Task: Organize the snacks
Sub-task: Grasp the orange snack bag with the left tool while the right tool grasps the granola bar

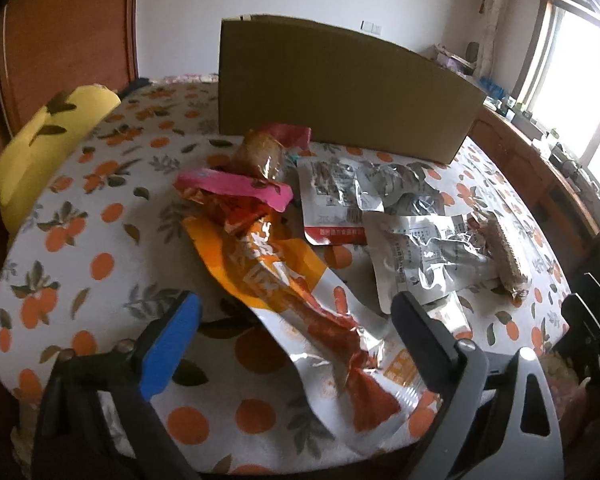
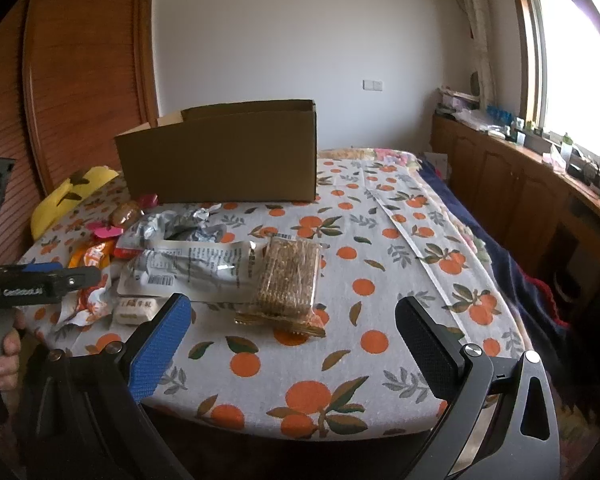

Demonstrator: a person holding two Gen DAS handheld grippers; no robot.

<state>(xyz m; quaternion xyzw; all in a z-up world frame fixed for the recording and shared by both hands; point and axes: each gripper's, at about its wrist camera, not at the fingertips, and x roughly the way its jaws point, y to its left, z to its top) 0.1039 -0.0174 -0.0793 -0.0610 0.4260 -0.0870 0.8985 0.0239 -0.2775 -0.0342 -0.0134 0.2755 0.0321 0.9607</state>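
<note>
An orange snack bag (image 1: 268,272) lies crumpled on the orange-print tablecloth (image 1: 80,240). My left gripper (image 1: 298,300) hangs over it, jaws wide on either side of the bag and the pads not pressing it. Behind it are a brown roll in a pink wrapper (image 1: 260,152), two silver pouches (image 1: 340,192) (image 1: 424,256) and a cracker pack (image 1: 504,256). An open cardboard box (image 1: 340,92) stands at the back. In the right wrist view my right gripper (image 2: 294,302) is open above the table's near edge, with the cracker pack (image 2: 290,276) just ahead of its tips.
A yellow cushion (image 2: 72,196) rests at the table's left edge. A small white packet (image 2: 134,310) sits near the front left. A person's hand (image 2: 4,352) grips the left tool's handle. A wooden cabinet (image 2: 520,184) runs under the window on the right.
</note>
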